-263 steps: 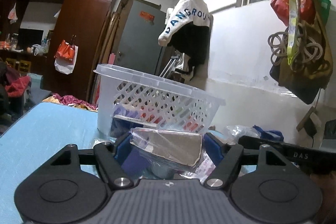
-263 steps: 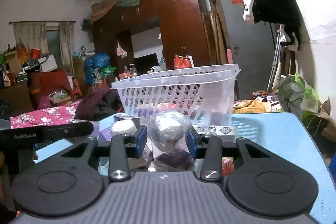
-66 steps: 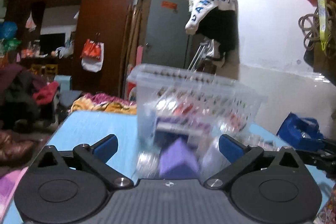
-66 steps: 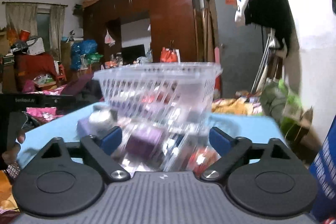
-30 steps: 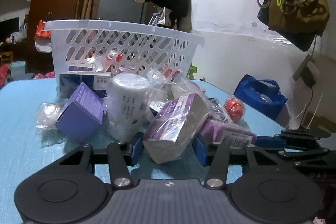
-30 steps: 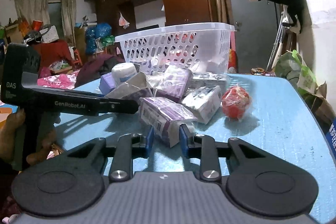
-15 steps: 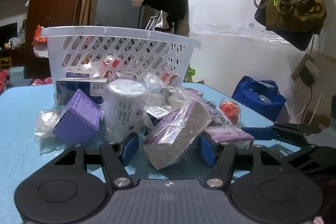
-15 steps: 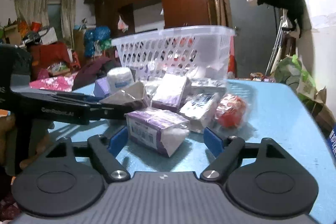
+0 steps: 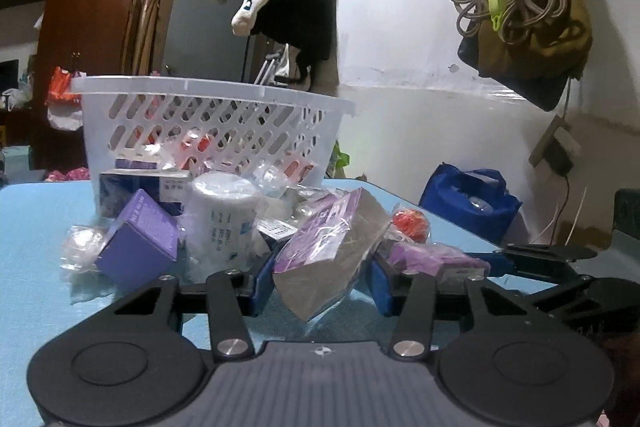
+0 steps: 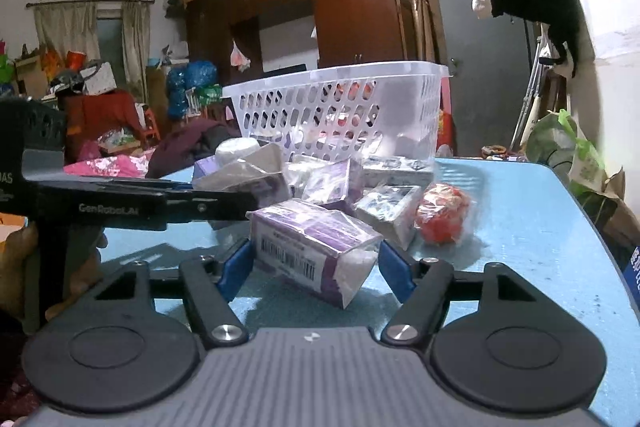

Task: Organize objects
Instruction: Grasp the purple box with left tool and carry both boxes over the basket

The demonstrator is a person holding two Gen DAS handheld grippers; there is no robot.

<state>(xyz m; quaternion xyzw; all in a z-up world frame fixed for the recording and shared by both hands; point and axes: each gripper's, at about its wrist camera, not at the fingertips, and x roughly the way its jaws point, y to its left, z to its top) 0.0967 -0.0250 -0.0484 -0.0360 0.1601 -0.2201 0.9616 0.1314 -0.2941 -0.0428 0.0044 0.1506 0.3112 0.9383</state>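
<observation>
A white slotted basket point(image 9: 208, 123) stands on the blue table, also in the right wrist view point(image 10: 340, 107), with wrapped items inside. A pile of wrapped boxes lies in front of it. My left gripper point(image 9: 320, 281) is shut on a purple wrapped box point(image 9: 332, 247), tilted between its blue pads. My right gripper point(image 10: 314, 267) brackets another purple wrapped box point(image 10: 316, 247) with barcode; small gaps show at each pad, so it is open. A white roll point(image 9: 222, 223), a purple cube box point(image 9: 140, 239) and a red wrapped ball point(image 10: 442, 213) lie in the pile.
The left gripper's arm point(image 10: 120, 205) crosses the left of the right wrist view. A blue bag point(image 9: 468, 203) sits beyond the table's right edge. The table edge point(image 10: 600, 227) runs along the right. A wardrobe and a door stand behind.
The left gripper has closed tighter onto its purple box. The right gripper, wide open half a second ago, has narrowed around the barcode box.
</observation>
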